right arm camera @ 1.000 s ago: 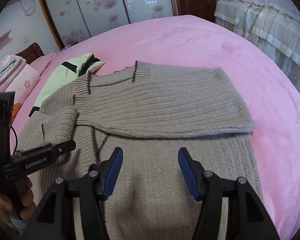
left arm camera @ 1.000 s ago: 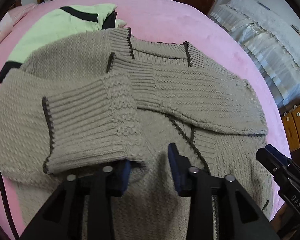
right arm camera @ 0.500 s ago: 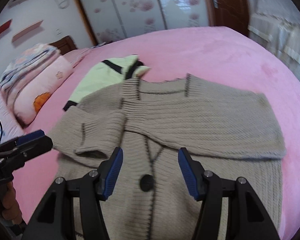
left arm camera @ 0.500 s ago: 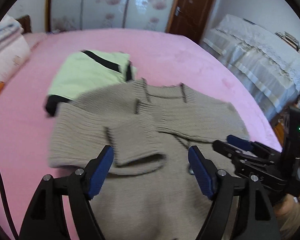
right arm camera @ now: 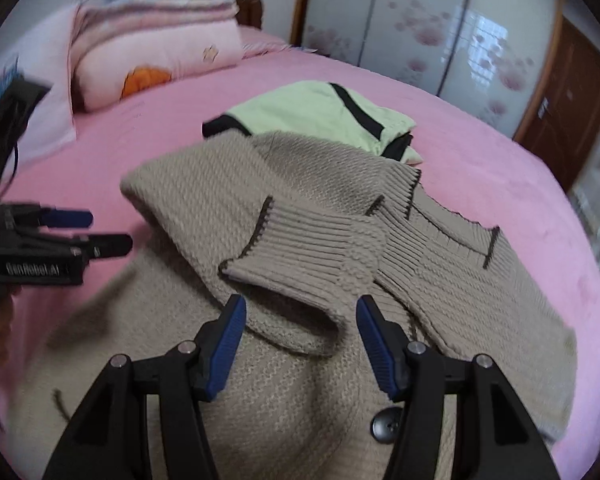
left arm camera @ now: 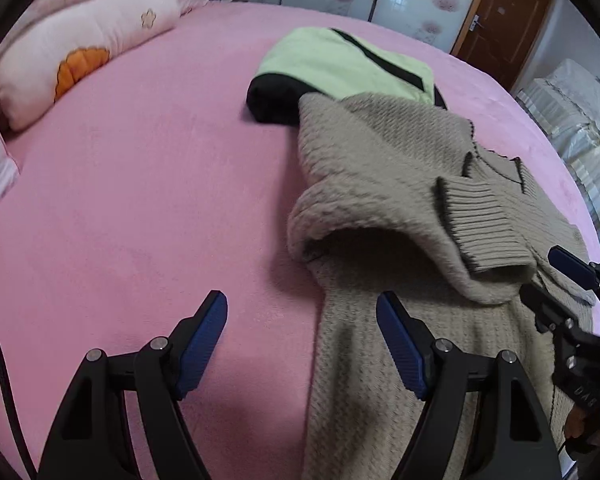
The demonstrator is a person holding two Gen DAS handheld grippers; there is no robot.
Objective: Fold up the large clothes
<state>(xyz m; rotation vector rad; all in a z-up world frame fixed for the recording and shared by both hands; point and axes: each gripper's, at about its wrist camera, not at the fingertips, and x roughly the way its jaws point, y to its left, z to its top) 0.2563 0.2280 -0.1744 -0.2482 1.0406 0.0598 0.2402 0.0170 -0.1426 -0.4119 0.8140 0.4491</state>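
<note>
A beige knit cardigan (left arm camera: 384, 184) with dark trim lies on the pink bed (left arm camera: 148, 184), both sleeves folded across its chest. The ribbed cuff (right arm camera: 300, 248) of the left sleeve rests on top. My left gripper (left arm camera: 299, 295) stands open over the bed, at the cardigan's left edge, with nothing between its pads. My right gripper (right arm camera: 300, 298) stands open just above the folded left sleeve, and it grips nothing. A dark button (right arm camera: 386, 420) shows near its right finger. Each wrist view also shows the other tool: the right gripper (left arm camera: 552, 280) and the left gripper (right arm camera: 100, 232).
A folded green and black garment (left arm camera: 340, 60) lies behind the cardigan's shoulder. Pillows and folded quilts (right arm camera: 152, 44) are stacked at the bed's head on the left. Wardrobe doors (right arm camera: 440, 28), a wooden door (left arm camera: 504, 20) and a white covered bed (left arm camera: 580, 112) stand beyond.
My left gripper let go of the left sleeve cuff and opened wide. Both grippers swung left, the left one off the cardigan's edge over the bed. The sleeve now lies folded over the chest.
</note>
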